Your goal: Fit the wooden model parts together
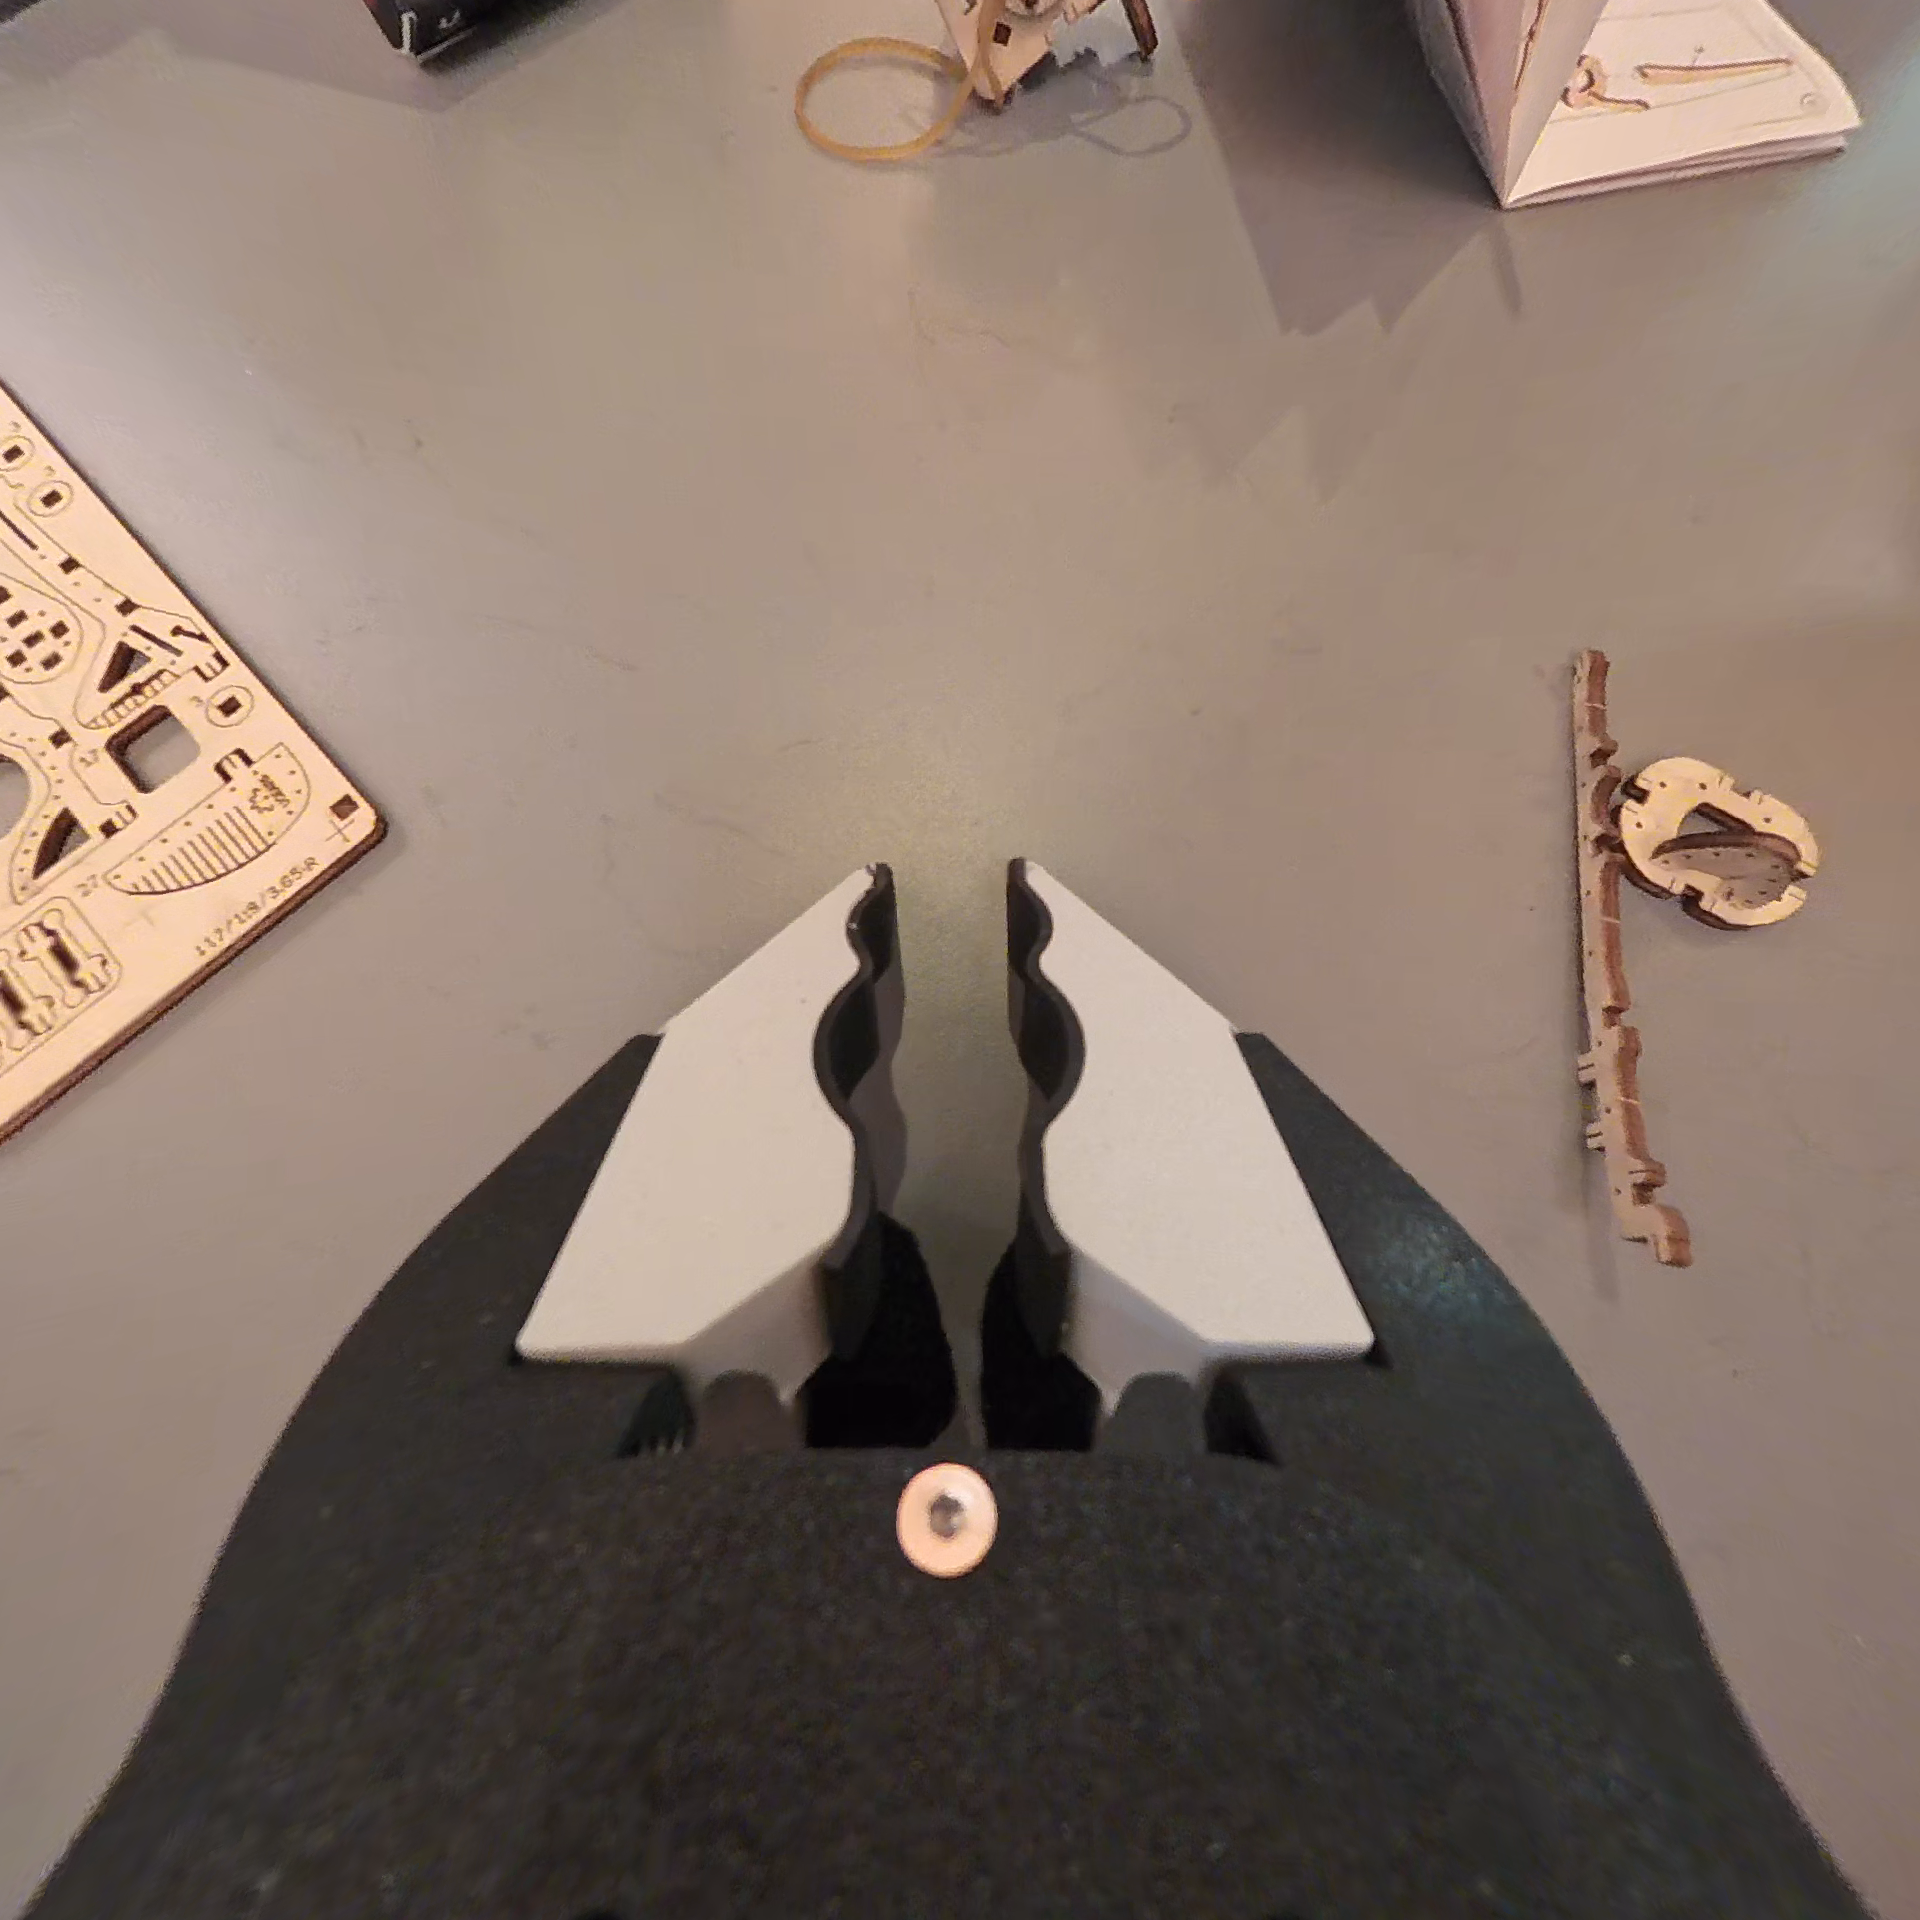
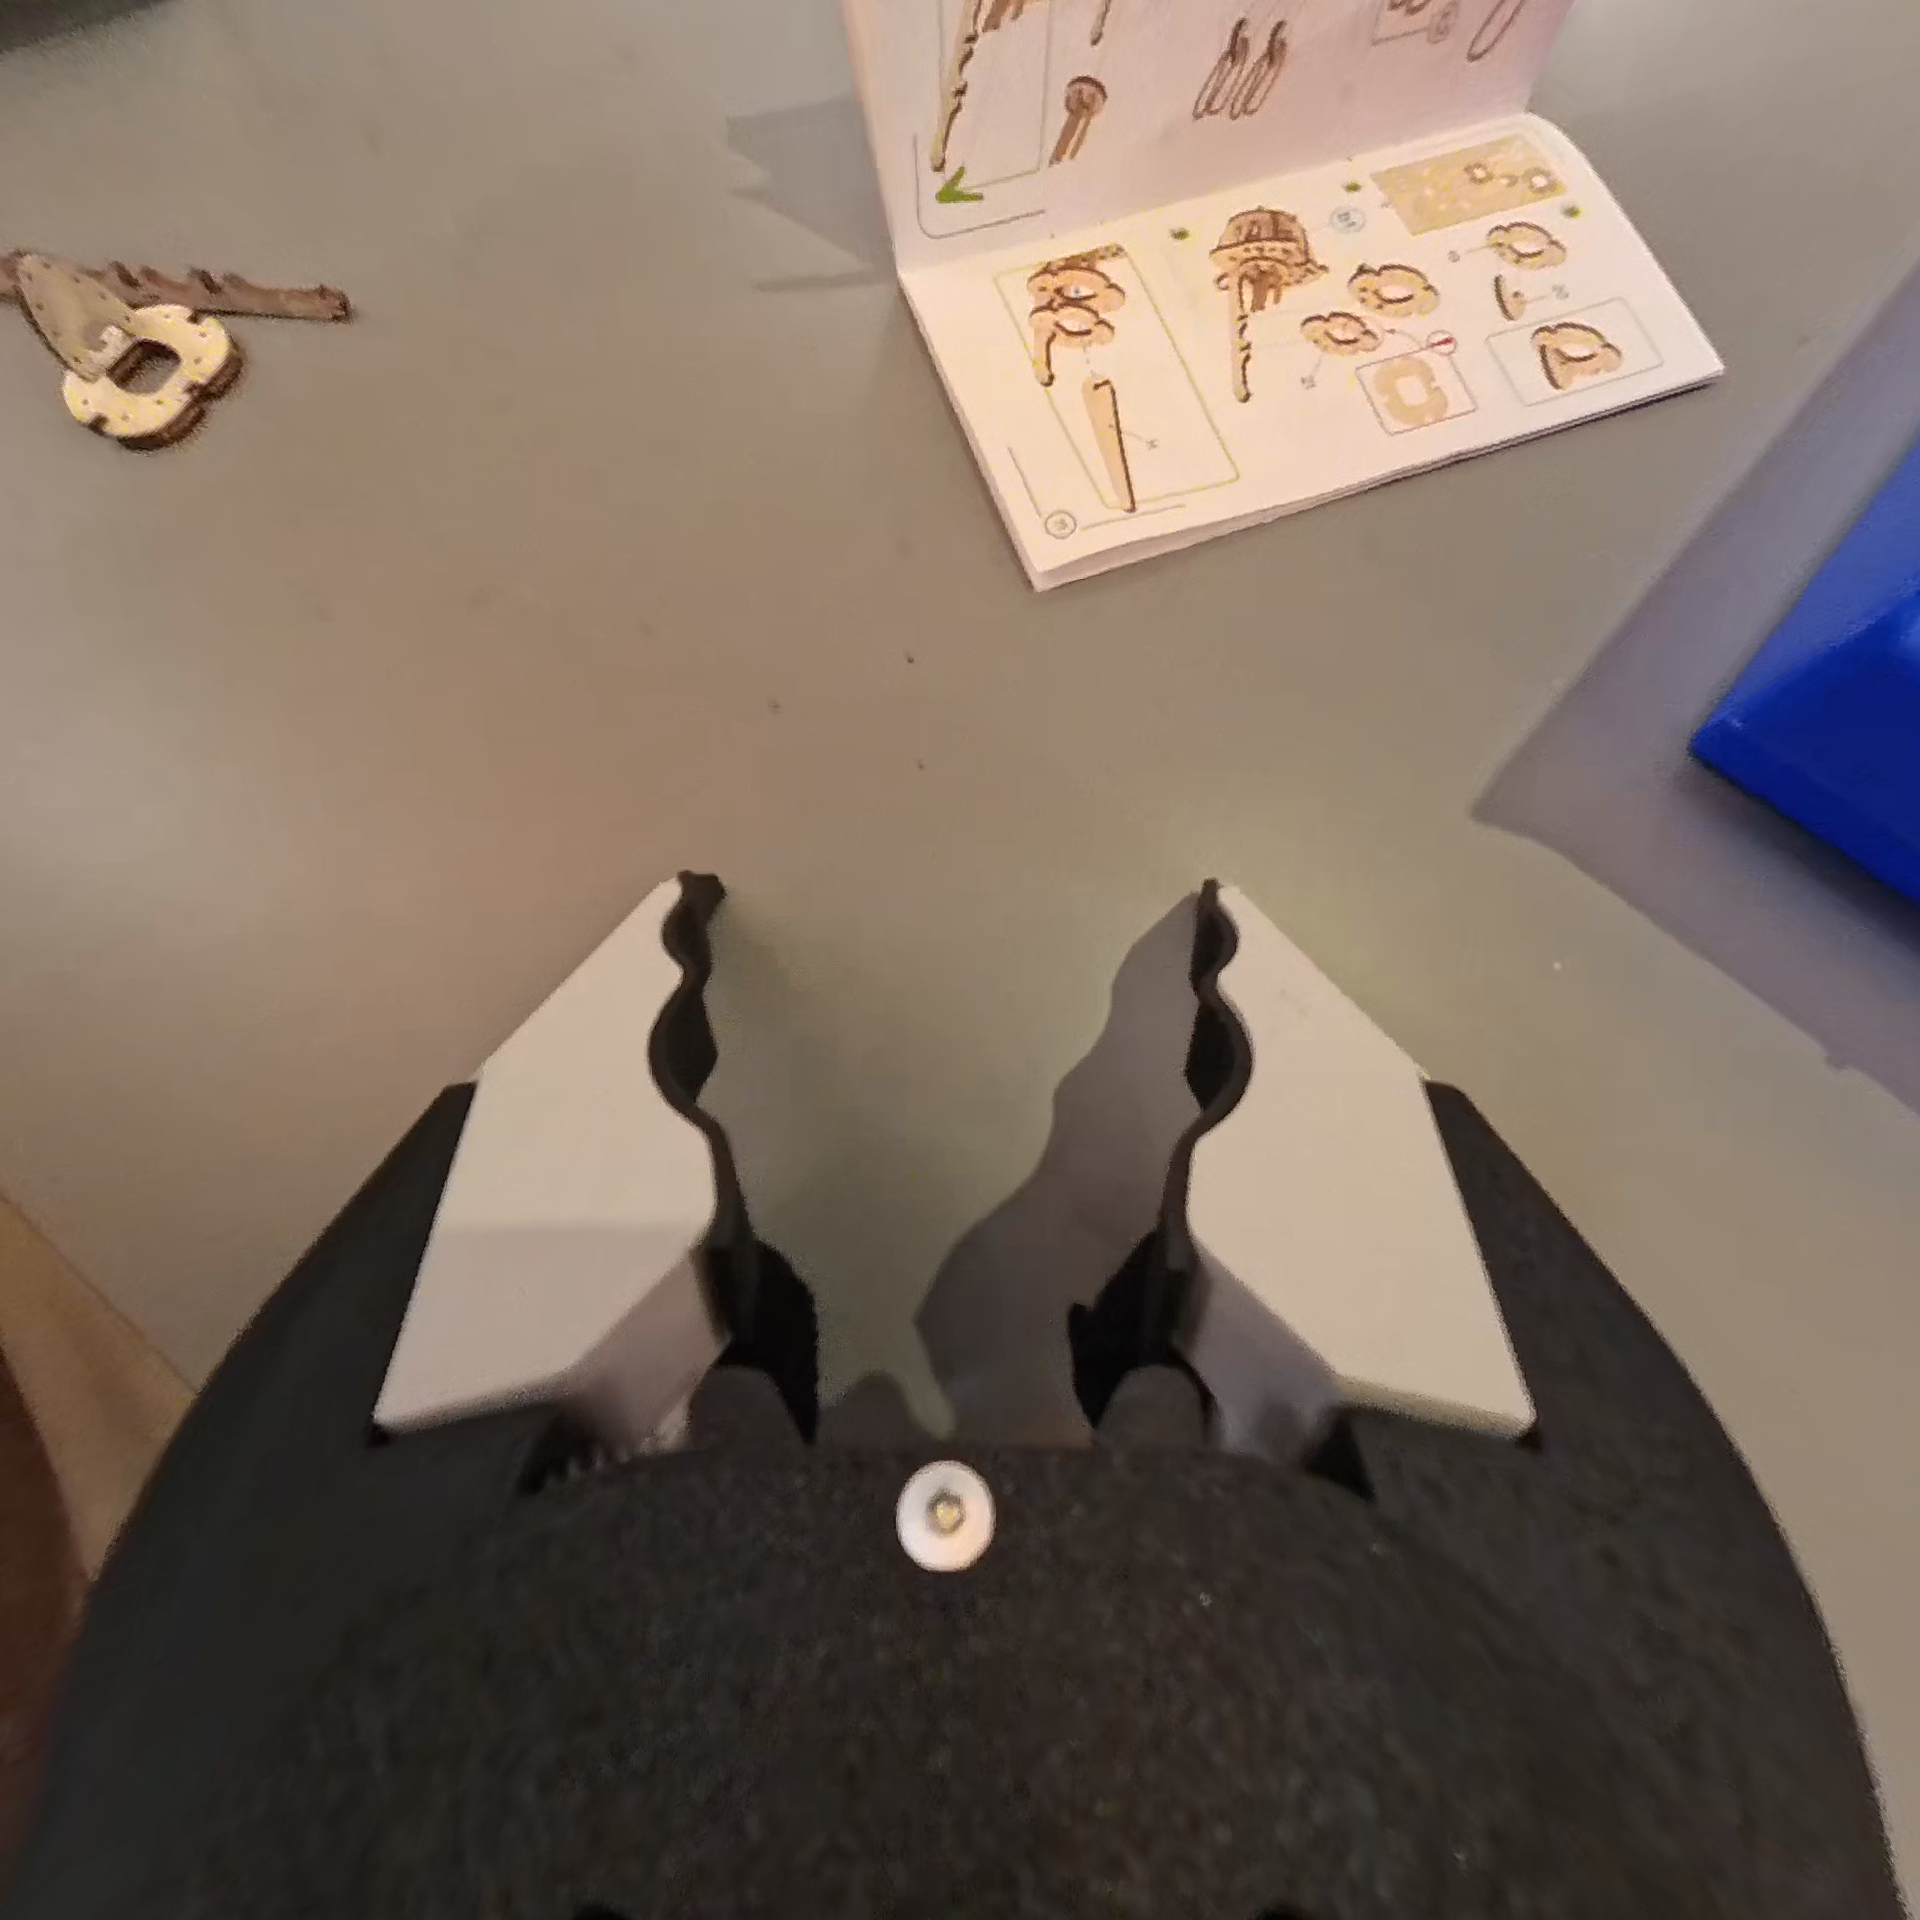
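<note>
A small wooden sub-assembly lies on the grey table: a long notched strip (image 1: 1605, 966) with a round lobed ring piece (image 1: 1720, 847) leaning on it. It shows at the right of the left wrist view and at the far left of the right wrist view (image 2: 145, 343). A laser-cut wooden parts sheet (image 1: 135, 758) lies at the left. My left gripper (image 1: 951, 883) is empty, its jaws a narrow gap apart, above bare table. My right gripper (image 2: 956, 894) is wide open and empty, well right of the sub-assembly.
An open instruction booklet (image 2: 1309, 343) stands ahead of the right gripper and shows in the left wrist view (image 1: 1642, 94). A rubber band (image 1: 883, 99) and a part-built wooden model (image 1: 1039, 42) lie at the far edge. A blue object (image 2: 1839, 727) is at the right. The left gripper's tips are roughly 35 cm from the right gripper's.
</note>
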Motion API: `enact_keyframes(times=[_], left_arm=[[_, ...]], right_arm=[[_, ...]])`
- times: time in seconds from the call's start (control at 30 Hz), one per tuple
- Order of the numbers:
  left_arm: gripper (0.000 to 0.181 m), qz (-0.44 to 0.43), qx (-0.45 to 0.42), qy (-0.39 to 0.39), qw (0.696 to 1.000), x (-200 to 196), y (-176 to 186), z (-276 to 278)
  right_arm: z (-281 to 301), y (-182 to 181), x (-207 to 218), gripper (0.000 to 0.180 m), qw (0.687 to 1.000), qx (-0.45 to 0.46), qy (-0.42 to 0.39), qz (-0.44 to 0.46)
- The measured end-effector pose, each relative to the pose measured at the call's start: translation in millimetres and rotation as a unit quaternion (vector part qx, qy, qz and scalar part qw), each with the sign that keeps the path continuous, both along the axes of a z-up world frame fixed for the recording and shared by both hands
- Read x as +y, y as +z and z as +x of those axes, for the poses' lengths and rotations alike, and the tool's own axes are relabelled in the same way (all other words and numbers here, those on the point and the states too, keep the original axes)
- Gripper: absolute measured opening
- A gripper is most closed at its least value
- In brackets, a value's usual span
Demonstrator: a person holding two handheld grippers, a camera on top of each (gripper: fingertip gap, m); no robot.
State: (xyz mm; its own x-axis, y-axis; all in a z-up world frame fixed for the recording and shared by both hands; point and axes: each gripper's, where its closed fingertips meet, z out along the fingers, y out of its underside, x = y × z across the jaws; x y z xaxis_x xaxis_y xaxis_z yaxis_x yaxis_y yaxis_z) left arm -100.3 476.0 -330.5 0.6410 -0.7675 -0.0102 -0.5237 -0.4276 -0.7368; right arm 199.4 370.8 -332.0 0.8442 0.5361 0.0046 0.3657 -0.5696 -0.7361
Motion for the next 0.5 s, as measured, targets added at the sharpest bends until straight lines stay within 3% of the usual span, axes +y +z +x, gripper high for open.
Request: enact_keyframes(times=[0.1, 0.13, 0.17, 0.33, 0.4, 0.5], left_arm=[[0.022, 0.011, 0.010, 0.005, 1.000, 1.3, -0.4, -1.4], [0.026, 0.012, 0.010, 0.012, 1.000, 2.4, -0.2, -2.2], [0.028, 0.005, 0.006, 0.017, 1.000, 1.6, -0.1, -1.7], [0.039, -0.017, -0.017, 0.002, 1.000, -1.6, 1.2, 0.5], [0.048, -0.003, 0.000, -0.014, 1.000, -5.5, -0.1, 2.9], [0.046, 0.021, 0.015, -0.012, 1.000, -7.5, 1.1, 4.5]], right_arm=[[-7.1, -0.7, 4.7, 0.101, 1.000, -0.001, -0.008, -0.007], [-11.0, 0.4, 3.4, 0.097, 1.000, 0.001, -0.014, -0.020], [-15.0, 3.8, 1.7, 0.075, 0.999, 0.011, -0.026, -0.040], [-45.5, 53.2, 19.7, 0.071, 0.981, 0.181, -0.064, -0.022], [-45.0, 54.6, 28.3, 0.073, 0.983, 0.162, -0.082, -0.008], [-42.1, 41.2, 39.0, 0.072, 0.988, 0.111, -0.110, -0.021]])
